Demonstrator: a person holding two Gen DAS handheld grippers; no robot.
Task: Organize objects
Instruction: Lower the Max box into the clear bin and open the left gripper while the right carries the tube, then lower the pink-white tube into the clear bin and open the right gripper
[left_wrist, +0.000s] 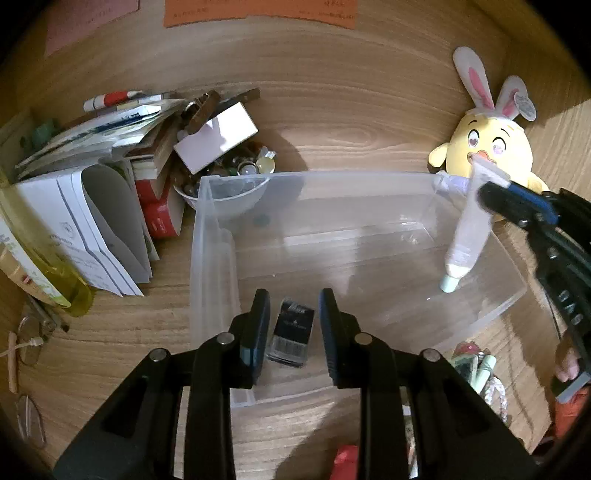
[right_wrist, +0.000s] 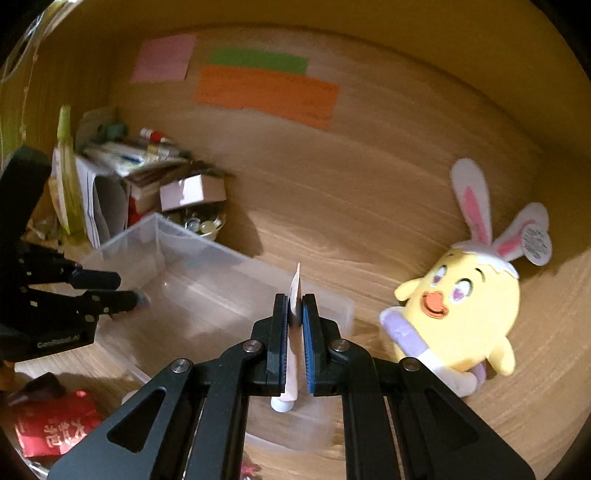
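**Tube over the bin, black box inside**

A clear plastic bin (left_wrist: 214, 236) sits open on the wooden desk (left_wrist: 332, 122), rectangular, its walls see-through. A small black box (left_wrist: 291, 338) lies flat on the bin's floor near one short wall, barcode end nearest the left wrist camera. A white tube (left_wrist: 467, 236) with a pale green cap hangs over the bin's far end, cap down and tilted, its flat crimped end up, pinched between the closed fingers of the right gripper (right_wrist: 295, 312). It is clear of the bin floor.
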